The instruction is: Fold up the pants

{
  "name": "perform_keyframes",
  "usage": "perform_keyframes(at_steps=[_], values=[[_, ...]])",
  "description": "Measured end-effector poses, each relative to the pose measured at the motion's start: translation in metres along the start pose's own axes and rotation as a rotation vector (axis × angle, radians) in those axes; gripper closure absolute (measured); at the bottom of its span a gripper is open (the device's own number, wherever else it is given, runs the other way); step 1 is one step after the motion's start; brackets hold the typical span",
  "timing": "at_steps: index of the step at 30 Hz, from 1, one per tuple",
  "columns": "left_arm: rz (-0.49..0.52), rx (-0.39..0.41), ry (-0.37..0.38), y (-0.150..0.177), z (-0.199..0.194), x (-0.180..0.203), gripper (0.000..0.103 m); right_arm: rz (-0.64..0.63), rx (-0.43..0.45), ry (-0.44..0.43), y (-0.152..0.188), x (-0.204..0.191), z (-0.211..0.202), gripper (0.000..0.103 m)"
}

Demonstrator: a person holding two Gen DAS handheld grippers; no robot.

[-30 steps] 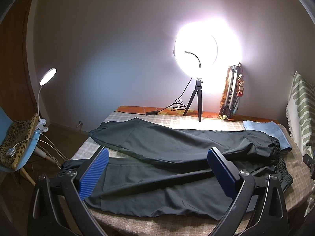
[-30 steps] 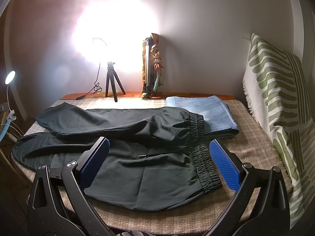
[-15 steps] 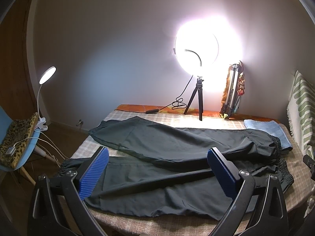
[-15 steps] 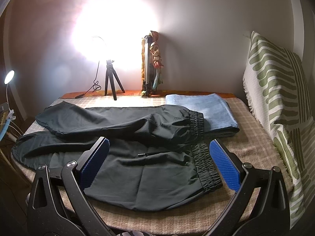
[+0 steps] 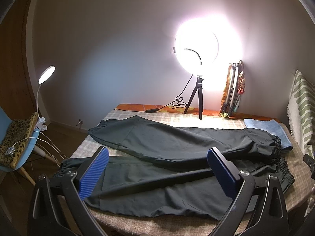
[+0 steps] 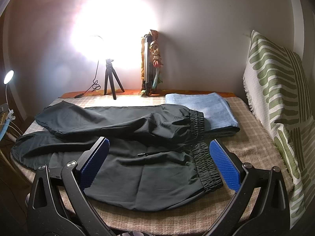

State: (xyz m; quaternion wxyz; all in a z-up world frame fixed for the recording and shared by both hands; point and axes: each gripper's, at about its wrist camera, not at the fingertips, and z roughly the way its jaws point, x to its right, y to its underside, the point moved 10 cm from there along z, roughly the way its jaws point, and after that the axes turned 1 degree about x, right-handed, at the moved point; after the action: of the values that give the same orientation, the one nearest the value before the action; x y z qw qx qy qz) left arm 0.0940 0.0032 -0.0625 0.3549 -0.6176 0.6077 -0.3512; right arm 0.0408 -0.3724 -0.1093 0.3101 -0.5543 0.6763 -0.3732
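— Both jaws are wide apart. Look, the left gripper (image 5: 157,169) holds nothing, and the right gripper (image 6: 159,157) holds nothing too.

— Where are the pants (image 6: 118,137)?

— Spread flat on the checked table (image 6: 256,143). One leg lies across the other. The stretchy waistband (image 6: 204,163) is at the right end, touching a folded blue towel (image 6: 202,106).

— Are the grippers touching the cloth?

— I think they hang just above it, but it's hard to tell from here.

— What's that bright thing?

— A ring light (image 5: 196,45) on a small tripod, at the back by the wall.
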Motion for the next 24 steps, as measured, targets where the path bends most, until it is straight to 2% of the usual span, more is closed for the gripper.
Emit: perform_keyframes(at_steps=[24], values=[[0.011, -0.022, -0.017, 0.005, 0.020, -0.009, 0.002, -0.031, -0.017, -0.031, -0.005, -0.009, 0.013, 0.000]])
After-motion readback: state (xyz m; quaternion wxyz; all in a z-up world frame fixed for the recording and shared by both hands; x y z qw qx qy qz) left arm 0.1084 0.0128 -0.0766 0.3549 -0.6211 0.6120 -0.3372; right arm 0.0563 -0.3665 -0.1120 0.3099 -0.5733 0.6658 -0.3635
